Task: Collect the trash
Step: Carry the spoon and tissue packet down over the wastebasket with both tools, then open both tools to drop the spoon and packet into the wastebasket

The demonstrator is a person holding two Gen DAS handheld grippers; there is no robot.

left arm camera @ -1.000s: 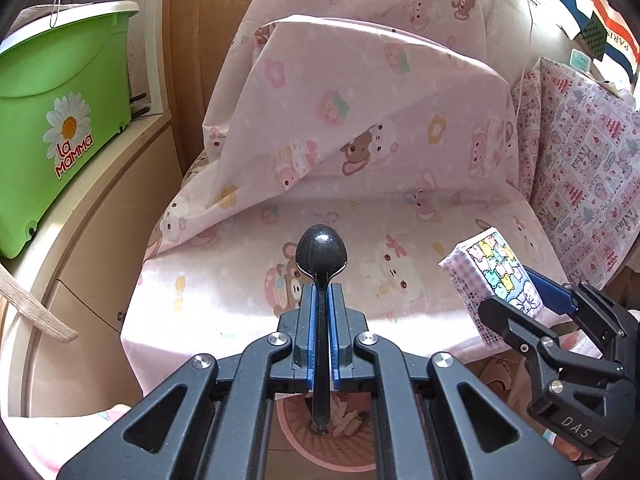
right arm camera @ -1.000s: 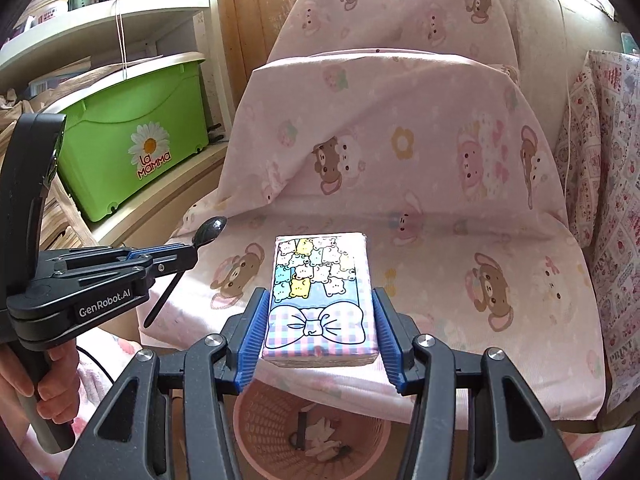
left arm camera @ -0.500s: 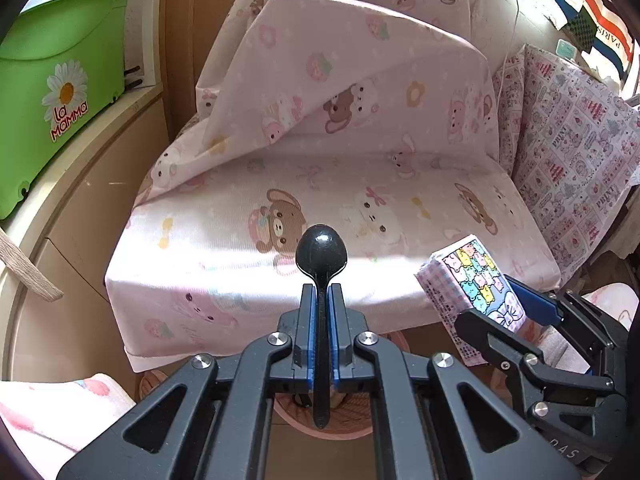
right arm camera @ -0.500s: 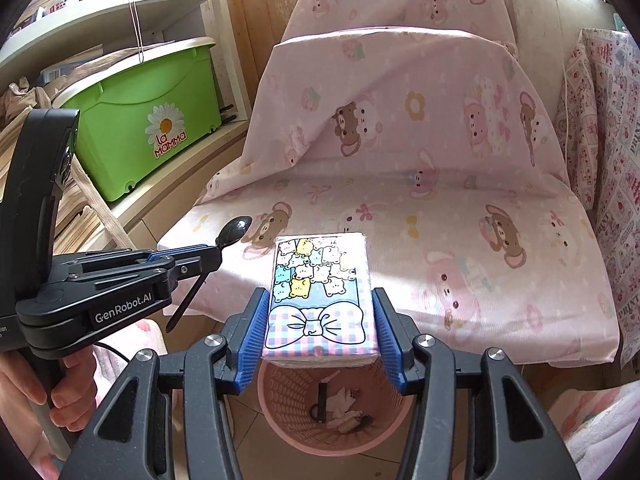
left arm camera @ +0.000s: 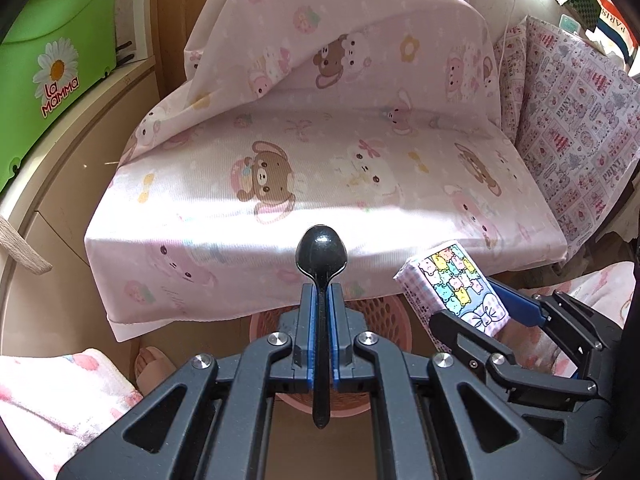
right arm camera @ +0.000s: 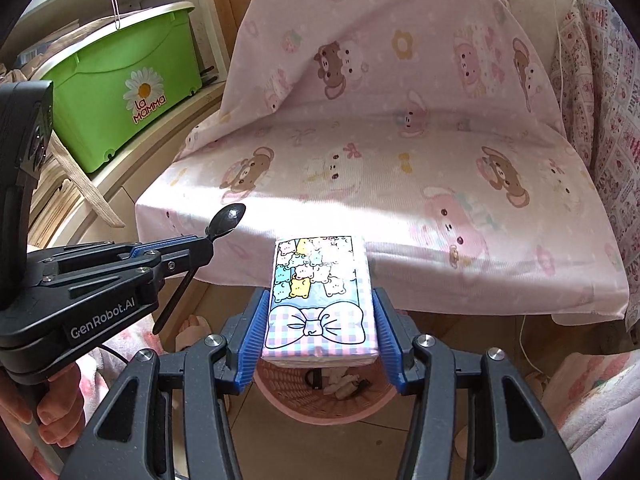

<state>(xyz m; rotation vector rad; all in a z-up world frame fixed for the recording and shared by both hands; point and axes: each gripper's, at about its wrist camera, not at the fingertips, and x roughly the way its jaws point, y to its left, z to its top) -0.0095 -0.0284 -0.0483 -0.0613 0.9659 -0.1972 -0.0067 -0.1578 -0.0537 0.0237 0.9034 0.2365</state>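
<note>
My left gripper (left arm camera: pixel 321 300) is shut on a black plastic spoon (left arm camera: pixel 321 254), its bowl sticking out ahead of the blue pads and its handle running back between them. My right gripper (right arm camera: pixel 319 304) is shut on a tissue pack (right arm camera: pixel 320 296) printed with pastel bears and a bow. That pack (left arm camera: pixel 454 288) also shows at the right of the left wrist view, and the spoon (right arm camera: pixel 228 218) at the left of the right wrist view. Under both grippers stands a pink mesh trash basket (right arm camera: pixel 320 408) with crumpled scraps inside, partly hidden by the grippers.
A seat draped in a pink bear-print sheet (left arm camera: pixel 320 168) rises just behind the basket. A green lidded bin (right arm camera: pixel 120 96) sits on a shelf at the left. A patterned cushion (left arm camera: pixel 576 128) leans at the right. A person's bare toes (left arm camera: pixel 150 368) and pink fleece lie on the floor.
Both grippers have sunk and tipped further down toward the floor in front of the seat. More of the pink basket shows beneath them. Both grips are unchanged.
</note>
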